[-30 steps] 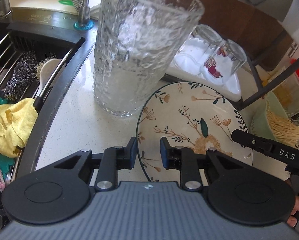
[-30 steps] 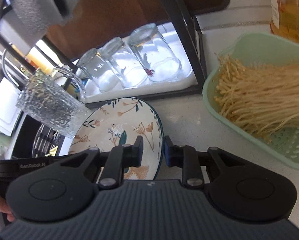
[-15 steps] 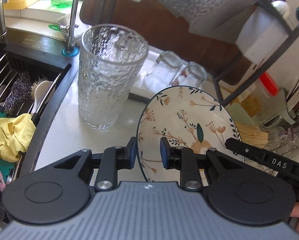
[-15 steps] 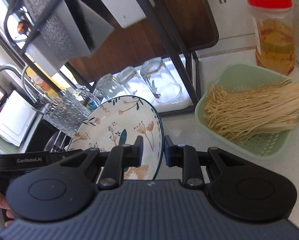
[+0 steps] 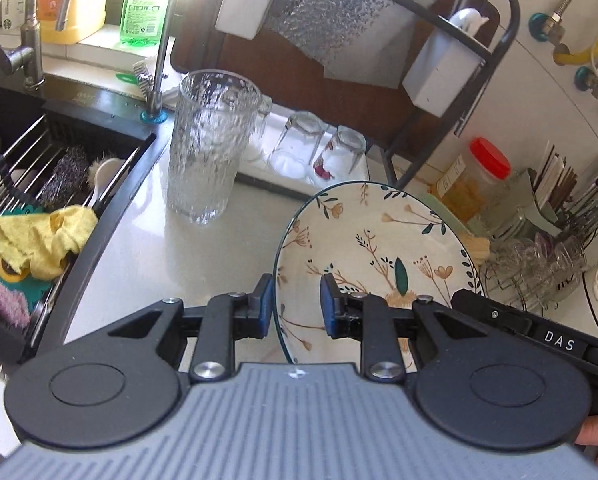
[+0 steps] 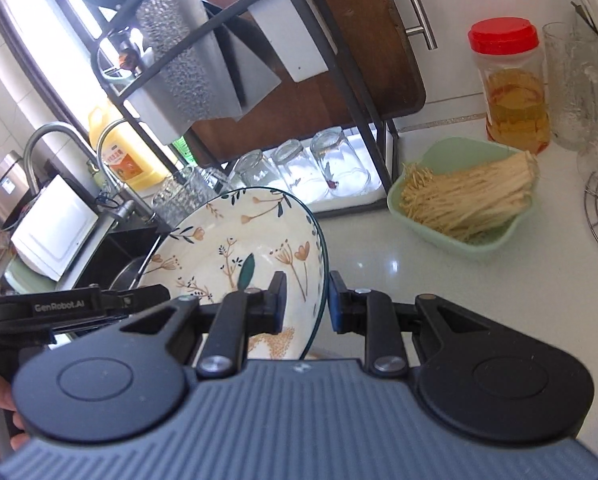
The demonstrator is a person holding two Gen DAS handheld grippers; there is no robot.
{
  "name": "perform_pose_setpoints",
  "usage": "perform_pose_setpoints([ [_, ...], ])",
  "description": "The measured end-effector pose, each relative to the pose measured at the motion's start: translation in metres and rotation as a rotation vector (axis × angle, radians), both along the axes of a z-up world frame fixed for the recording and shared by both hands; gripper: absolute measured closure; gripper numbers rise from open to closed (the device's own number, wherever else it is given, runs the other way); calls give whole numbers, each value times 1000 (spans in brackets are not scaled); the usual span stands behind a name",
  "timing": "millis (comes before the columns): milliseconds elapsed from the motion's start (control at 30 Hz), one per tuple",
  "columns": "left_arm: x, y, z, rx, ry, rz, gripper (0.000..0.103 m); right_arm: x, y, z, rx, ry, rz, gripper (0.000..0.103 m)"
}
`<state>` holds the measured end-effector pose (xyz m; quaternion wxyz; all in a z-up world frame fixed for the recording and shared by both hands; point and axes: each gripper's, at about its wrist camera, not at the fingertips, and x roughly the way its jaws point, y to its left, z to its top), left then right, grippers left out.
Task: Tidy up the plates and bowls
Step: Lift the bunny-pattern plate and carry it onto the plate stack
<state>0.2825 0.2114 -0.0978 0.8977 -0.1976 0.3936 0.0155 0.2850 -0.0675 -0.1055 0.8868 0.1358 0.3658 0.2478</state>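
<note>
I hold the plate (image 5: 379, 248) clear above the counter (image 5: 147, 248), my left gripper (image 5: 295, 306) clamped on its left rim and my right gripper (image 6: 307, 302) clamped on its right rim. To carry it well: keep both grips level and matched, clear of the rack (image 6: 339, 60). The green basket (image 6: 459, 236) holds enoki mushrooms (image 6: 471, 196). The jar (image 6: 515, 92) holds amber liquid.

Location: a home kitchen. A sink (image 5: 39, 184) with tap (image 5: 31, 32), a dish rack (image 5: 439, 92) and upturned glasses (image 6: 299, 168) identify it.
</note>
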Motion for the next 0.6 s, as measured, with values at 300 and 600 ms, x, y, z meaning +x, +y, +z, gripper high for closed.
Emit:
perform_pose_setpoints([
  [300, -47, -12, -40, 48, 76, 0, 75, -41, 2, -39, -59, 63, 26, 78],
  [600, -60, -16, -64, 70, 139, -19, 75, -55, 13, -56, -141, 47, 34, 78],
])
